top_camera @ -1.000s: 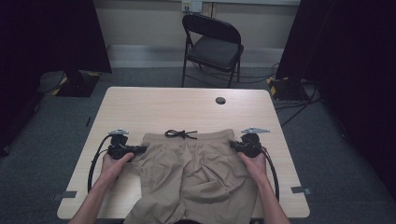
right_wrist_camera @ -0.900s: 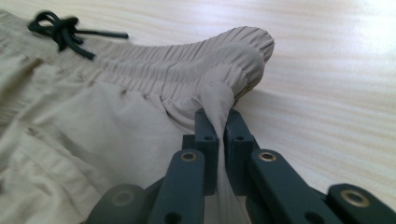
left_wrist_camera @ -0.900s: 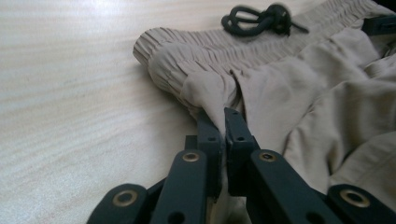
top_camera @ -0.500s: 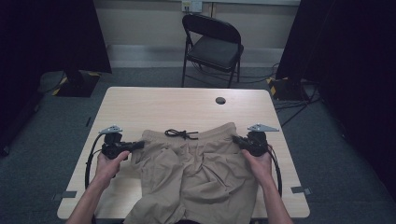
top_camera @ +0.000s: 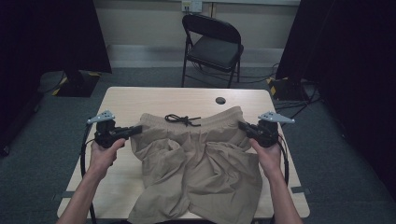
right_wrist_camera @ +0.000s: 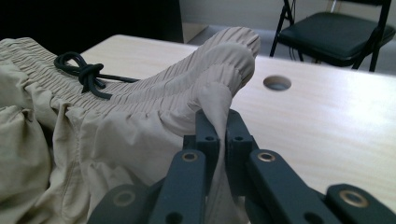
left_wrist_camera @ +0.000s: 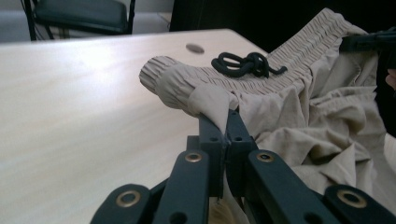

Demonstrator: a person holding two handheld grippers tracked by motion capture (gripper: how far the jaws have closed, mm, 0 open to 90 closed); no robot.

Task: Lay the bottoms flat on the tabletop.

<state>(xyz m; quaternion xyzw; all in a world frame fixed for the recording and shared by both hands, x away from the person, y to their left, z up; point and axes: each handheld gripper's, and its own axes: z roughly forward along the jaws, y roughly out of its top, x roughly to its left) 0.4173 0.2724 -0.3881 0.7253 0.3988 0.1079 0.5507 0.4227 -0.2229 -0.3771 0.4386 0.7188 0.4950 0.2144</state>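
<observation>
A pair of tan shorts (top_camera: 201, 163) lies on the light wooden table (top_camera: 159, 100), waistband toward the far side, with a black drawstring (top_camera: 182, 119) knotted at its middle. My left gripper (top_camera: 137, 130) is shut on the waistband's left corner; the left gripper view has cloth (left_wrist_camera: 210, 100) pinched between the black jaws. My right gripper (top_camera: 242, 126) is shut on the waistband's right corner, where the fabric (right_wrist_camera: 219, 100) folds down between its jaws. The waistband is lifted slightly and stretched between the two grippers. The legs bunch toward the near edge.
A round cable hole (top_camera: 220, 100) sits in the table beyond the waistband. A black folding chair (top_camera: 212, 46) stands past the far edge. Bare tabletop lies to the far side and left. Dark curtains flank the room.
Both grippers have moved outward and a little farther from the person, pulling the waistband wider and flatter. Each keeps its hold on the shorts.
</observation>
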